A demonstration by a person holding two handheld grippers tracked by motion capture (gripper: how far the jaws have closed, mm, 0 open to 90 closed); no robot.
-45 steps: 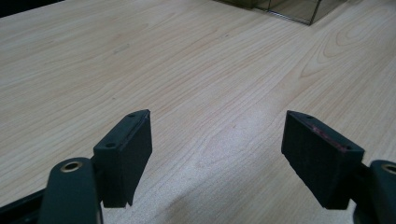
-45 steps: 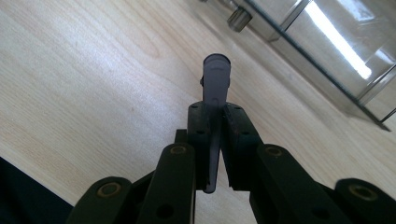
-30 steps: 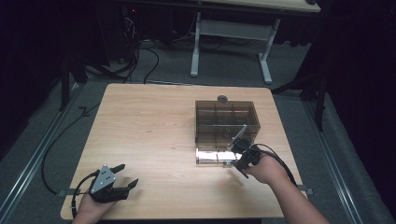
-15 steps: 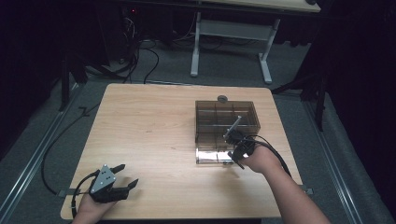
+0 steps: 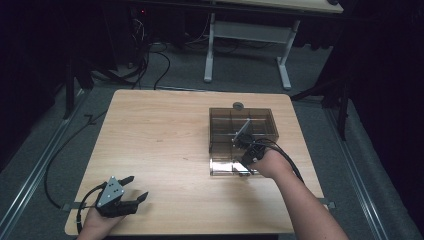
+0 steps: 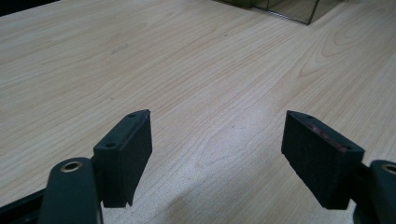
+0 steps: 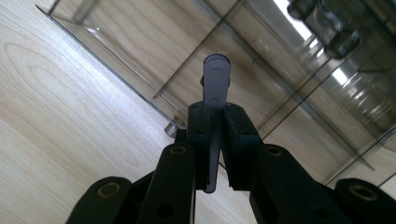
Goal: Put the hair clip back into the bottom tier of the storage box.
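Right gripper (image 7: 212,140) pinching thin grey flat piece (image 7: 215,93) over compartment box (image 5: 220,150), centre-right. Left gripper (image 6: 217,158) spread, idle. Next, likely: lower piece into compartment.

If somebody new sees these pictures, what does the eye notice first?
First, the smoky transparent compartment box on the table's right half. Next, the right hand-held gripper above its near edge, shut on a thin grey piece. The left hand-held gripper rests open at the near left corner.
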